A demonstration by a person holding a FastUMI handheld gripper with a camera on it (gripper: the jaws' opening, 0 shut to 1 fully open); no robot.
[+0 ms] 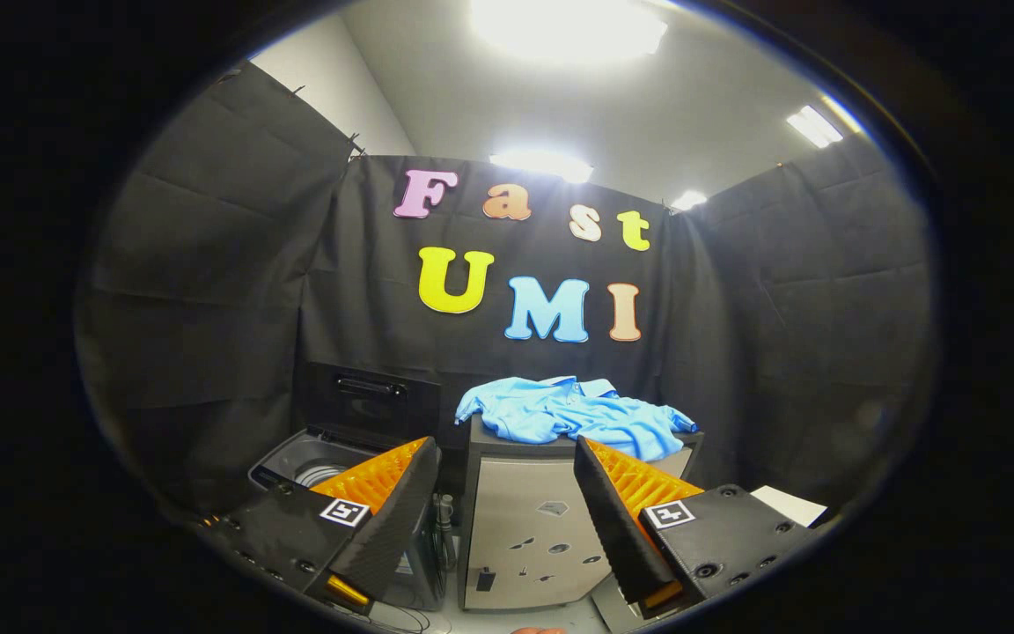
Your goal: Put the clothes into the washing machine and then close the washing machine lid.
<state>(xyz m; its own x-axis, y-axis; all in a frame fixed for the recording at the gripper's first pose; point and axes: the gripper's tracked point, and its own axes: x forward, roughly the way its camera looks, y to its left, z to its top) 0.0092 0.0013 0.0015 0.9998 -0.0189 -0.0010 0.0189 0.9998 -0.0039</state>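
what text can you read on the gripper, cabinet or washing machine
None readable.
Gripper, open before the cabinet: a square code mark on each finger, no words.
Cabinet stickers: too small to read.
Washing machine: no text visible.

I see soft matt blue cloth shirt (573,416) at 12 o'clock atop smooth brushed-metal cabinet (529,546); washer (322,462) at 10 is glossy dark plastic. Gripper (507,493) spread wide, fingers (384,480) ribbed orange plastic w/ matt black pads.
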